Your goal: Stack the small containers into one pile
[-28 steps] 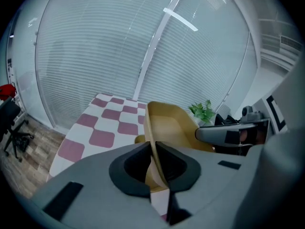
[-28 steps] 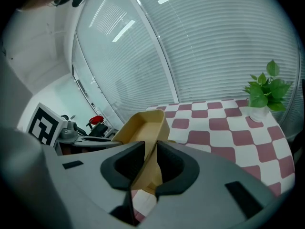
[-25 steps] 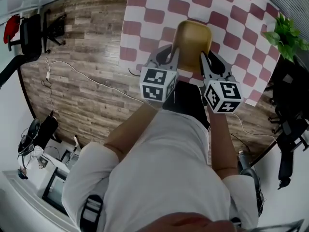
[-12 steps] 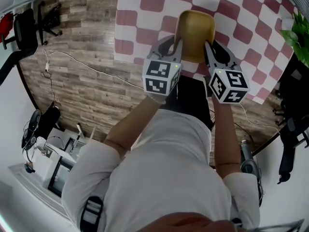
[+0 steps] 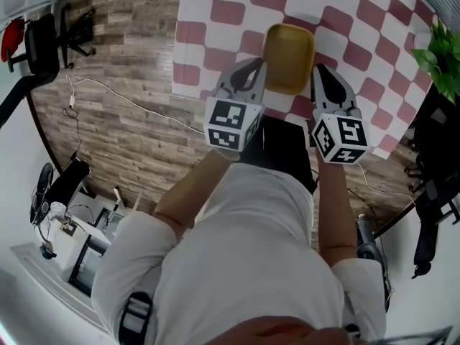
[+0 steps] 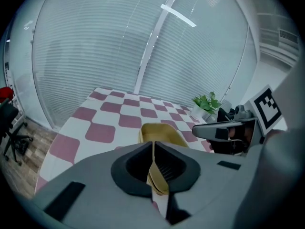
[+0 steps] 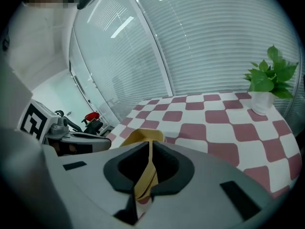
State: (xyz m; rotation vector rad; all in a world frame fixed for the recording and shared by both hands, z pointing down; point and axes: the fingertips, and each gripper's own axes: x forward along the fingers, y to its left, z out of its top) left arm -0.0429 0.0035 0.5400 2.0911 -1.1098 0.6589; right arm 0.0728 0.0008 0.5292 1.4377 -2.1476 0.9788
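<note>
A yellow container (image 5: 287, 57) is held over the red-and-white checked table (image 5: 215, 13) near its front edge. My left gripper (image 5: 256, 77) is shut on the container's left rim and my right gripper (image 5: 317, 85) is shut on its right rim. In the left gripper view the jaws pinch the yellow container (image 6: 159, 133) wall, and its rim looks doubled, like nested pieces. The right gripper (image 6: 224, 130) shows beyond it. In the right gripper view the yellow container (image 7: 141, 137) is clamped the same way, with the left gripper (image 7: 76, 138) at the left.
A green plant (image 5: 437, 56) in a white pot (image 7: 263, 101) stands at the table's far right. A black office chair (image 5: 43, 42) and a white cable (image 5: 122, 99) are on the wooden floor to the left. The person's body fills the lower head view.
Both grippers and the yellow container have moved forward, farther over the checked table. Both grips are unchanged.
</note>
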